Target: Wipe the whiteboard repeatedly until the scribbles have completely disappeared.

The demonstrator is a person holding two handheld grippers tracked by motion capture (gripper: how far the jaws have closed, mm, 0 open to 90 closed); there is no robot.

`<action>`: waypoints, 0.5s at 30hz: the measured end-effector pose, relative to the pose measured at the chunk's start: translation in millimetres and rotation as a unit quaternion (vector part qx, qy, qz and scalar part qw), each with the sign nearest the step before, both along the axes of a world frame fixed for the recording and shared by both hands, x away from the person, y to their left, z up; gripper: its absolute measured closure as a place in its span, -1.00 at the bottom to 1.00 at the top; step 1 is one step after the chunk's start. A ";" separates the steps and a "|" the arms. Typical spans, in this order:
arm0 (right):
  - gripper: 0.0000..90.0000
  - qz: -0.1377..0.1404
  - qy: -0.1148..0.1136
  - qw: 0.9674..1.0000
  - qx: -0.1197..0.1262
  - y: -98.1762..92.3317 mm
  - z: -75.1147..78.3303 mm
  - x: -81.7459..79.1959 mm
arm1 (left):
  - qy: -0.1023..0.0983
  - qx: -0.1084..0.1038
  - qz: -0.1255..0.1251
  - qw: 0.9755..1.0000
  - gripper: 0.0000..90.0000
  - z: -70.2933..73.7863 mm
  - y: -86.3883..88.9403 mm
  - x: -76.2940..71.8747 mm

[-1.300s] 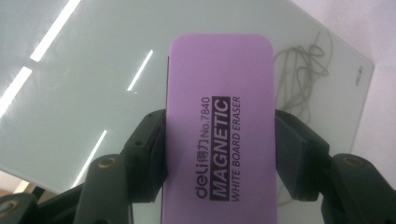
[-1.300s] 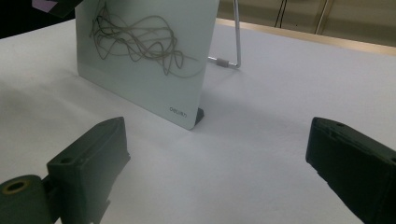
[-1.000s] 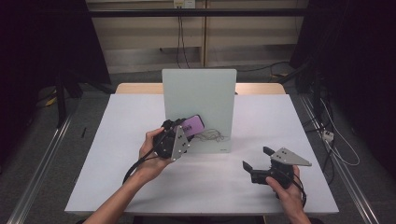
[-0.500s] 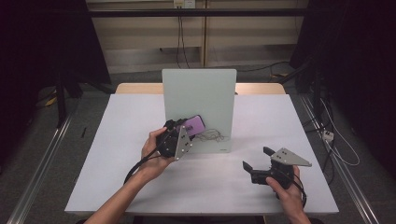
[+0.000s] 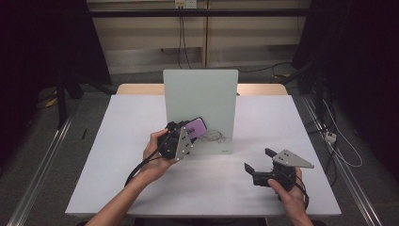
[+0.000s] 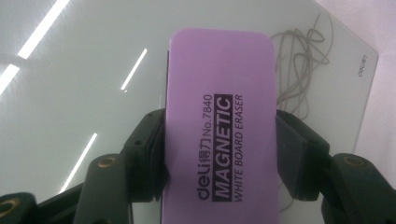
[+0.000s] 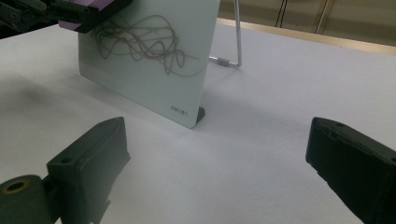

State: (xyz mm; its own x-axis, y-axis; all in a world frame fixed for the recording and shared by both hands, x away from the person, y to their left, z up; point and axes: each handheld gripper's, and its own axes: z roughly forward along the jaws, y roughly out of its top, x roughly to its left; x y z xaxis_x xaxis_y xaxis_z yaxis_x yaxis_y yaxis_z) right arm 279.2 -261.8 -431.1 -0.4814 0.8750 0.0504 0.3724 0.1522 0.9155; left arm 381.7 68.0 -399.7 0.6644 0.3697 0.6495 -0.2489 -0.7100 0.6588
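1. Nearest the person, the right gripper [image 5: 259, 161] sits low over the front right of the white tabletop [image 5: 117, 141], held in the right hand [image 5: 289, 193]. Its jaws stand wide apart with nothing between them — the right gripper view shows bare tabletop in the gap.
2. Further in, left of centre, the left hand [image 5: 153, 157] holds the left gripper [image 5: 184, 128] raised and pointed at the whiteboard [image 5: 207, 94]. A dark cable [image 5: 134, 169] trails from it back toward the person.
3. The left gripper's jaws are closed on a purple eraser [image 6: 219, 126], one black jaw pressed to each long side. Its label reads "deli No.7840 MAGNETIC WHITE BOARD ERASER".
4. The eraser is held against the lower left part of the whiteboard's face, just beside a tangle of thin grey scribbled lines [image 7: 140, 44] — whether it actually touches the glass cannot be told.
5. The whiteboard stands slightly tilted back at mid-table, propped by a metal wire stand [image 7: 233, 46] behind it, with a small brand mark at its lower right corner.
6. Beyond the tabletop's far edge lie a grey floor and cables hanging down a pale wall.
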 end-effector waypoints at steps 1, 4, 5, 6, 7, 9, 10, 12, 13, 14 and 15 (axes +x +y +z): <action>-0.88 0.000 0.000 1.000 0.000 0.0 0.0 0.0 | 0.001 -0.003 0.000 1.000 -0.10 -0.6 -0.3 0.0; -0.88 0.000 0.000 1.000 0.000 0.0 0.0 -0.1 | 0.007 -0.001 -0.001 1.000 -0.10 -2.5 -1.0 -0.7; -0.88 0.000 0.000 1.000 0.000 0.0 0.1 -0.1 | 0.008 0.000 -0.002 1.000 -0.10 -3.0 -1.4 -0.9; -0.88 0.000 0.000 1.000 0.000 0.0 0.1 -0.1 | 0.009 0.001 -0.003 1.000 -0.09 -3.5 -1.7 -0.9; -0.88 0.000 0.000 1.000 0.000 0.0 0.1 -0.1 | 0.013 0.001 -0.003 1.000 -0.10 -4.5 -2.0 -1.4; -0.88 0.000 0.000 1.000 0.000 0.0 0.1 -0.2 | 0.015 0.004 -0.009 1.000 -0.09 -5.9 -3.4 -1.5; -0.88 0.000 0.000 1.000 0.000 0.0 0.1 -0.2 | 0.015 0.008 -0.009 1.000 -0.09 -6.6 -3.9 -1.9; -0.88 0.000 0.000 1.000 0.000 -0.1 0.1 -0.1 | 0.015 0.011 -0.014 1.000 -0.09 -8.8 -5.2 -2.4; -0.88 0.000 0.000 1.000 0.000 -0.1 0.1 0.0 | 0.017 0.011 -0.015 1.000 -0.09 -10.4 -6.1 -3.1; -0.88 0.000 0.000 1.000 0.000 -0.1 0.1 0.0 | 0.017 0.016 -0.017 1.000 -0.09 -11.4 -6.6 -3.4; -0.88 0.000 0.000 1.000 0.000 0.0 0.1 -0.1 | 0.017 0.015 -0.018 1.000 -0.09 -12.9 -7.5 -4.1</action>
